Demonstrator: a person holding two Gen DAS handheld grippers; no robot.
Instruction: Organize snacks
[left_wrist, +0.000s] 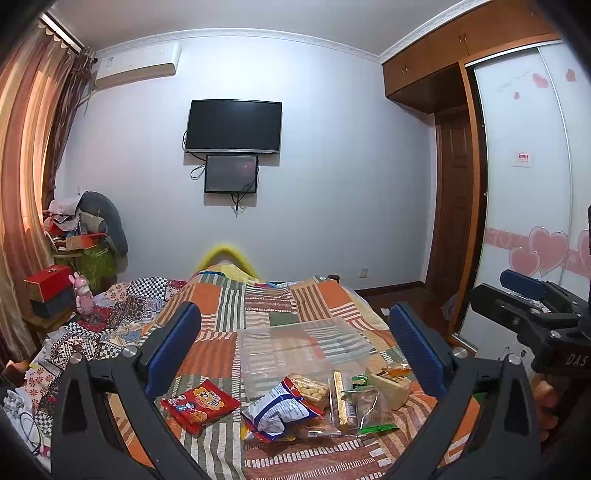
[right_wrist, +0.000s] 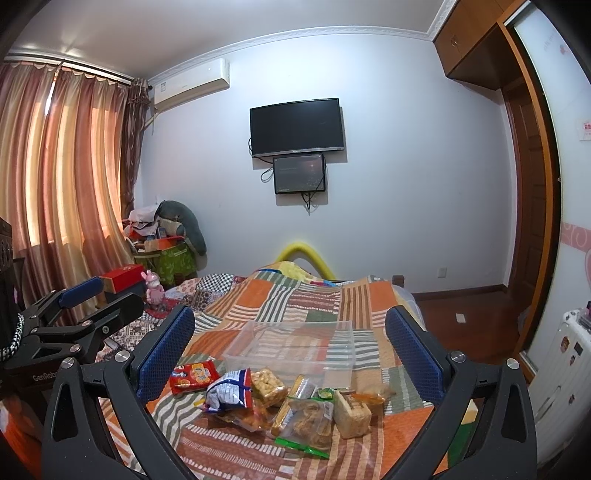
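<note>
Right wrist view: both hand-held grippers, left hand-held gripper (left_wrist: 293, 345) and right hand-held gripper (right_wrist: 290, 345), gape empty. Snack packets (right_wrist: 288, 402) before the clear bin (right_wrist: 295, 343) look light, crinkly; pinch sealed edges.

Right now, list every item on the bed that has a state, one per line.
clear plastic box: upright, lidless, empty
red snack packet: flat, apart from the pile
blue and white bag: crumpled, on the pile
snack pile: heaped outside the box
left hand-held gripper: open, empty
right hand-held gripper: open, empty
TV: off
</note>
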